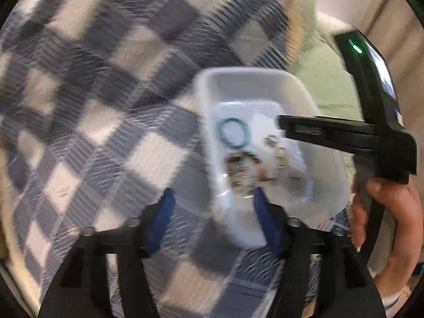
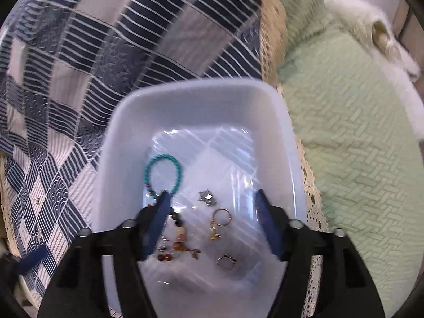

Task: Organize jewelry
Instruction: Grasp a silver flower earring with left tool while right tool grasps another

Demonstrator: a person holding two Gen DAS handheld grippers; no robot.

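Right hand-held gripper (image 2: pixel 212 220) hangs over white tray (image 2: pixel 190 98), fingers apart, nothing held. Inside tray: turquoise bracelet (image 2: pixel 175 164) at 10 o'clock, touching left fingertip; brown bead strand (image 2: pixel 180 241), key ring (image 2: pixel 221 216), silver charm (image 2: pixel 208 197). Left hand-held gripper (image 1: pixel 213 217) apart, empty, at tray's near edge. Checkered quilt (image 2: pixel 66 66) beneath, green blanket (image 2: pixel 357 132) at 3 o'clock.

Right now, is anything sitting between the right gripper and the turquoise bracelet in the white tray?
Nothing visible blocks it. The right gripper hangs open over the white tray, and the turquoise bracelet lies uncovered on the tray floor just ahead of its left finger. The brown bead strand and gold key ring lie nearer the camera.
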